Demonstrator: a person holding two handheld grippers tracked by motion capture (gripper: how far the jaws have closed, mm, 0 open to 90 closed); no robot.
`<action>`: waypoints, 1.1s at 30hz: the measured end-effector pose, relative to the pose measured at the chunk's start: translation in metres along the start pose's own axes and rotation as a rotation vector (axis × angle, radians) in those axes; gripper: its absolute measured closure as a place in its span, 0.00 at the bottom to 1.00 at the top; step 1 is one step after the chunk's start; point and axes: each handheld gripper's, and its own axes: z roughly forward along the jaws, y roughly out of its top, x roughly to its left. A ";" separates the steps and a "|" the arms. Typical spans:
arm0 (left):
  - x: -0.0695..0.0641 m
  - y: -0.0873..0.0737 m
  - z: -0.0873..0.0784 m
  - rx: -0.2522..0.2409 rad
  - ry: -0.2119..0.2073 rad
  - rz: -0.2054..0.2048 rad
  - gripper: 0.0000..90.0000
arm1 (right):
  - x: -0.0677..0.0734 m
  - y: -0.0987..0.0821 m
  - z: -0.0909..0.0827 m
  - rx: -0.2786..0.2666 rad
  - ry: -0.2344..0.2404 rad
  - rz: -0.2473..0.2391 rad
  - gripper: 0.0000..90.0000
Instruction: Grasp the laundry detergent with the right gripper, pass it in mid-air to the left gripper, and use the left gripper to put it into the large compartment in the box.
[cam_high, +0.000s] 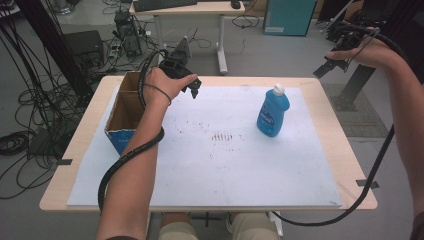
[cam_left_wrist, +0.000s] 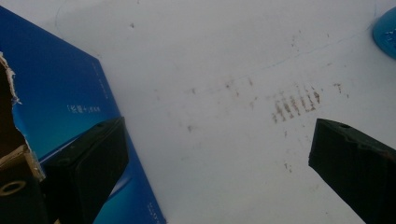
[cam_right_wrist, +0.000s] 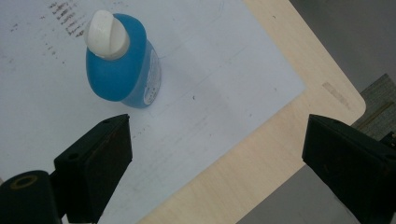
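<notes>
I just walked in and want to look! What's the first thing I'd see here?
The bright blue bottle with its white cap stands upright on the right side of the white sheet. On the left edge sits an open box, brown inside and blue outside. A person holds a black claw in each hand: the left claw hangs open by the box, and the right claw hangs open past the table's far right corner.

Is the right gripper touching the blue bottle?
Apart. In the right gripper view the right gripper stands open and empty, with white sheet showing between it and the blue bottle.
</notes>
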 end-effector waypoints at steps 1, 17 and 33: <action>0.001 -0.001 0.000 -0.001 0.001 -0.006 0.06 | 0.001 0.000 -0.001 -0.005 -0.001 0.001 0.09; 0.001 -0.008 -0.004 -0.001 -0.002 -0.002 0.06 | 0.009 -0.007 -0.005 -0.014 -0.001 0.002 0.09; -0.001 -0.013 -0.006 -0.006 0.004 0.012 0.06 | 0.018 -0.039 -0.015 -0.059 0.007 0.008 0.09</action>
